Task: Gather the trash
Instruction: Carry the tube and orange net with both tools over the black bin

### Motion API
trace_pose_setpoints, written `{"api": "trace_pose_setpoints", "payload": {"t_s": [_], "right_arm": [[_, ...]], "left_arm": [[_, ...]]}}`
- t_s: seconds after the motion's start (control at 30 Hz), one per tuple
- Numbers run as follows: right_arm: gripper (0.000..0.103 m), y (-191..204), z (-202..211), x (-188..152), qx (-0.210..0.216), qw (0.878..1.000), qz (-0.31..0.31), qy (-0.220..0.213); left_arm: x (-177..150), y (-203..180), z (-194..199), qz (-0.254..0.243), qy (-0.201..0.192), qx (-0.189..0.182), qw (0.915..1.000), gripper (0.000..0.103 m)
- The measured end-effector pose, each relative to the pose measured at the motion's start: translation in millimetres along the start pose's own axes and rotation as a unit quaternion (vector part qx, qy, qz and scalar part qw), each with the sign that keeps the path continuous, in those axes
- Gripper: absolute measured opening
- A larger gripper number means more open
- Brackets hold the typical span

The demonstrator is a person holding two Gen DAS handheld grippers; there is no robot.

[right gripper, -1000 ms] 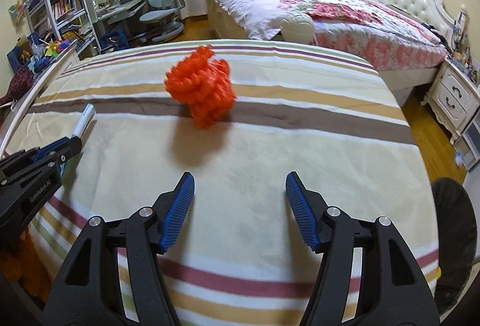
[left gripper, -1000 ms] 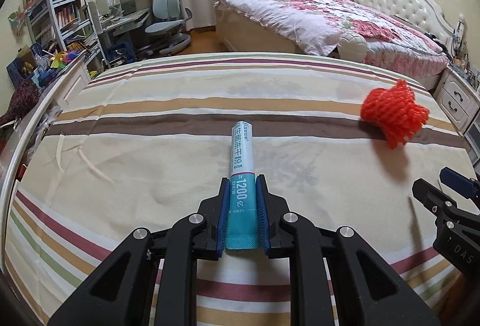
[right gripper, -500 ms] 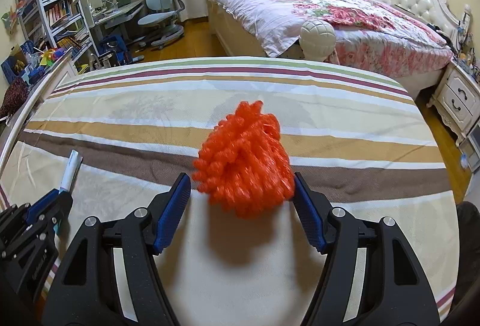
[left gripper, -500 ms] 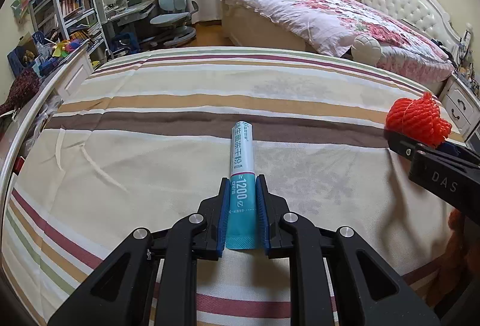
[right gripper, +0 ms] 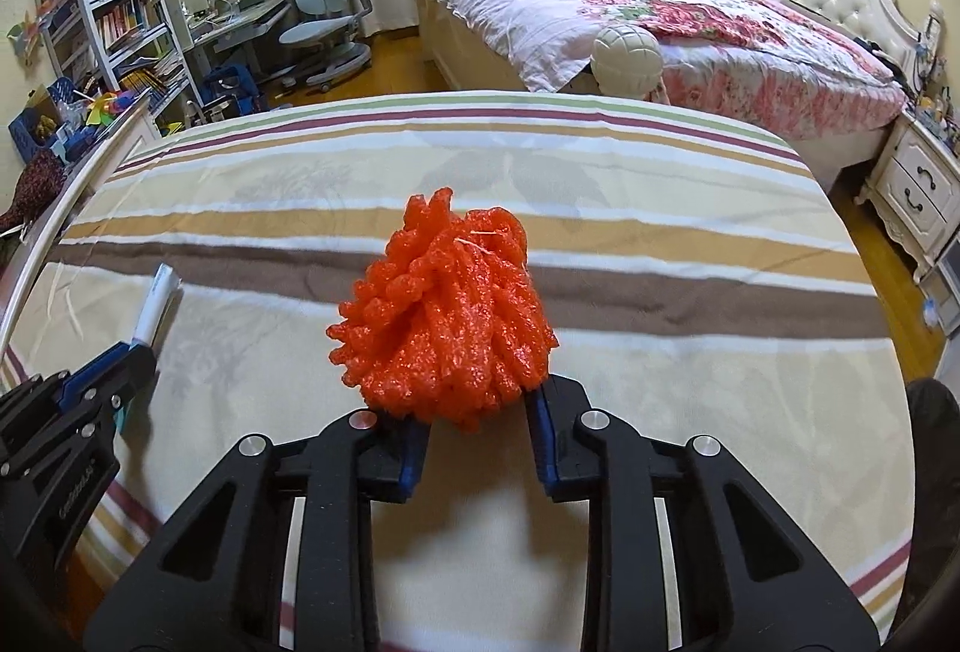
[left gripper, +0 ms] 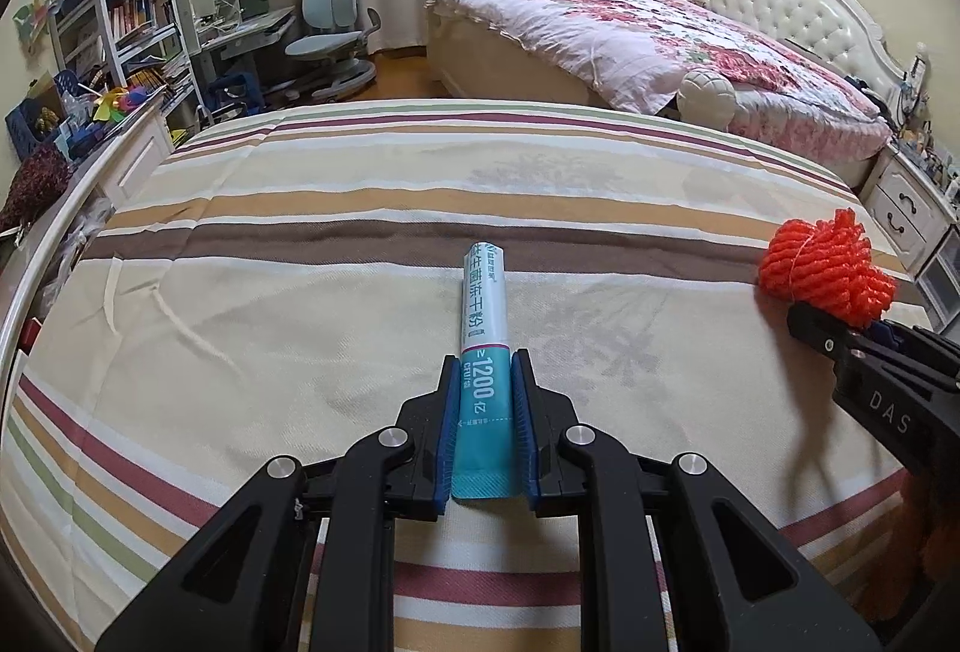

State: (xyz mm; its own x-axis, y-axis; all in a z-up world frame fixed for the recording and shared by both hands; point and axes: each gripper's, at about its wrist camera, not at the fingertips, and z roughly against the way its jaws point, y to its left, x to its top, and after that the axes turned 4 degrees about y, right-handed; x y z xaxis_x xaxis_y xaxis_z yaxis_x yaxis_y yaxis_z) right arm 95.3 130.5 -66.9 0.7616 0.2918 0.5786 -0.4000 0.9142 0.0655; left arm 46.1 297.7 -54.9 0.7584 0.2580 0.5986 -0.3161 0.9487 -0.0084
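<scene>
My left gripper is shut on a teal and white sachet stick and holds it above the striped bedspread. My right gripper is shut on a crumpled orange foam net and holds it above the bedspread. The net and the right gripper's fingers show at the right of the left wrist view. The sachet and left gripper's fingers show at the left of the right wrist view.
A second bed with a floral quilt stands behind. A desk and grey chair are at the back left, a bookshelf at the left. White drawers stand at the right. A dark bin's edge shows at the far right.
My right gripper moved onto the orange net, closed on it and lifted it off the bedspread. My left gripper kept hold of the sachet and barely moved.
</scene>
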Motion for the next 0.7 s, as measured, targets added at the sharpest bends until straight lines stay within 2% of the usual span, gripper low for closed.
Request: {"api": "trace_pose_setpoints", "payload": {"t_s": [0.7], "right_arm": [[0.027,-59,57,-75,-0.011,0.999,-0.031,-0.011]], "left_arm": [[-42,-69,34,-0.04,-0.004,-0.053,0.9978,0.018]]}}
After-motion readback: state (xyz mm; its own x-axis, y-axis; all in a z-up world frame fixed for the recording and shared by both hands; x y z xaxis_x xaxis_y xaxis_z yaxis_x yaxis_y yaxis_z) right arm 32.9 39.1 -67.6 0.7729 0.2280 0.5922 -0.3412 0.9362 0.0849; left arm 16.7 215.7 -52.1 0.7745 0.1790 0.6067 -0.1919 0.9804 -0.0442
